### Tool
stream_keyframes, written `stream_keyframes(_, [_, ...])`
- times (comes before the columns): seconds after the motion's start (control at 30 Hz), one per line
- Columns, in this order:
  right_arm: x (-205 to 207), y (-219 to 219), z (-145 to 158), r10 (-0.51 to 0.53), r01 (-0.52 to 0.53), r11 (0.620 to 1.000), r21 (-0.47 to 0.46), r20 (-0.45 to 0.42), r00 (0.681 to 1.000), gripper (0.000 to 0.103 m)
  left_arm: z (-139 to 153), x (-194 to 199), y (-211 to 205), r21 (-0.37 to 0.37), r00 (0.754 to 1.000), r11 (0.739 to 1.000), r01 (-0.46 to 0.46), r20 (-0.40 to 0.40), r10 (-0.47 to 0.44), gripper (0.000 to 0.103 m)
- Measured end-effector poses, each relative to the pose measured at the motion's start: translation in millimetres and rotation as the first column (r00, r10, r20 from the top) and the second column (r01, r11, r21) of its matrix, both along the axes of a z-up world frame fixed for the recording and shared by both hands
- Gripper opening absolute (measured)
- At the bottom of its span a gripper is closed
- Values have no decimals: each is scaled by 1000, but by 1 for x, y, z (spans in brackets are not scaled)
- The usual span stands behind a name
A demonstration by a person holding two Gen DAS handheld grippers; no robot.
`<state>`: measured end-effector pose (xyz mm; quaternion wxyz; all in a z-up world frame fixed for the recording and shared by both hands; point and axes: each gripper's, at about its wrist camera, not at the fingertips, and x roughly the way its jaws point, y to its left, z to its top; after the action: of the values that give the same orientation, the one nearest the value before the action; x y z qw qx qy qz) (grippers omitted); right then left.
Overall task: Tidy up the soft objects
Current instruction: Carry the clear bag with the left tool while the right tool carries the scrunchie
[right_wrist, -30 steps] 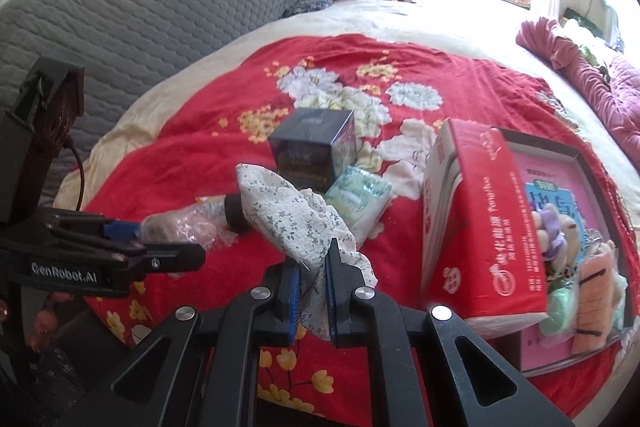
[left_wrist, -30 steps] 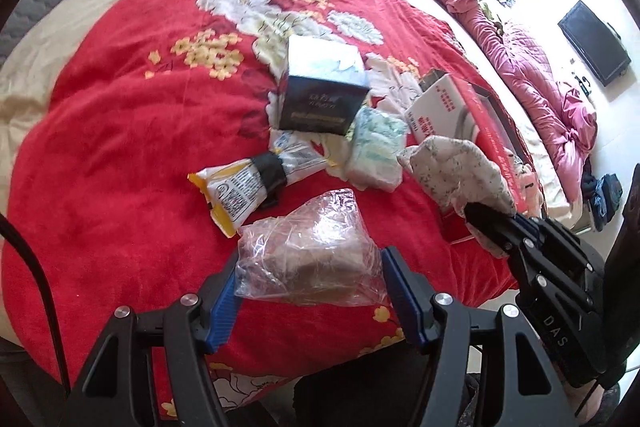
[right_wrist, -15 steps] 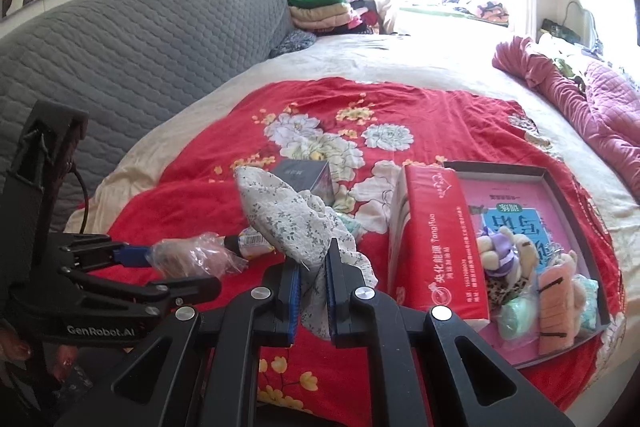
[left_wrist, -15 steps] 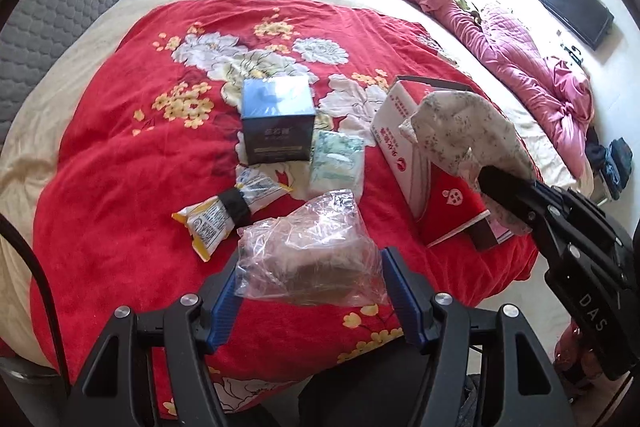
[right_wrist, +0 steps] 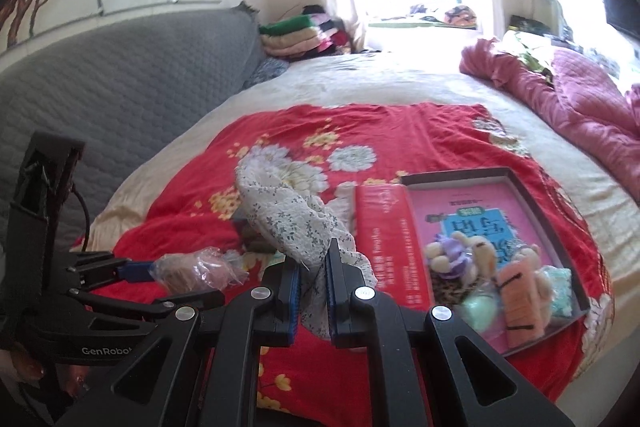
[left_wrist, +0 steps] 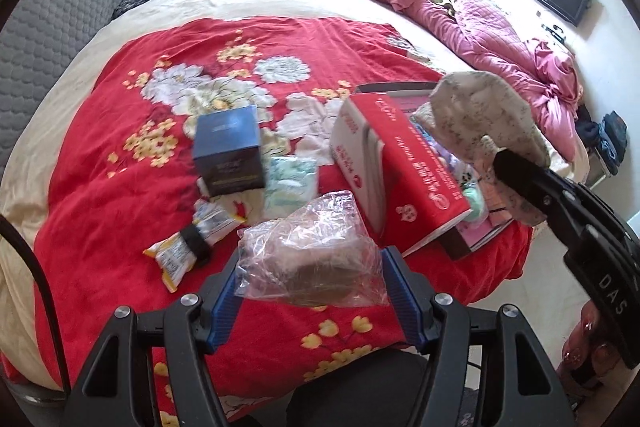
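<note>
Above the red flowered blanket (left_wrist: 100, 187) on the bed, seen from the left wrist: left tongs (left_wrist: 310, 291) closed on a clear plastic bag (left_wrist: 310, 263) with something brown inside, held off the bed; beyond it, lying loose, a dark blue box (left_wrist: 228, 151), a pale green packet (left_wrist: 290, 181) and a yellow snack pack (left_wrist: 176, 257); at right, right tongs (left_wrist: 502, 157) carrying a floral cloth (left_wrist: 480, 111). From the right wrist: right tongs (right_wrist: 312, 291) pressed narrow on the floral cloth (right_wrist: 288, 215), also held up; to the right, a tray (right_wrist: 532, 211) with a red tissue pack (right_wrist: 380, 239) and small plush toys (right_wrist: 480, 259) inside. Probably the carrying step, both soft things lifted together. Next, likely needed: move over the tray, find free room beside the toys, lower, then open.
</note>
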<state>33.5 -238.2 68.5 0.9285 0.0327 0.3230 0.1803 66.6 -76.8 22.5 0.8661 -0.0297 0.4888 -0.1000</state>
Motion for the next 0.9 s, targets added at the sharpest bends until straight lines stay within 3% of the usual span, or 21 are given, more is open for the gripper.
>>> stream_keyframes(0.37, [-9, -73, 15, -187, 186, 982, 15, 53, 981, 10, 6, 16, -61, 29, 995, 995, 98, 17, -99, 66])
stream_keyframes(0.67, [-18, -135, 18, -365, 365, 931, 21, 78, 928, 10, -2, 35, -117, 47, 981, 980, 195, 8, -196, 66])
stream_keyframes(0.9, [-14, -161, 10, -423, 421, 906, 35, 76, 903, 10, -4, 61, -153, 57, 970, 969, 242, 19, -244, 66])
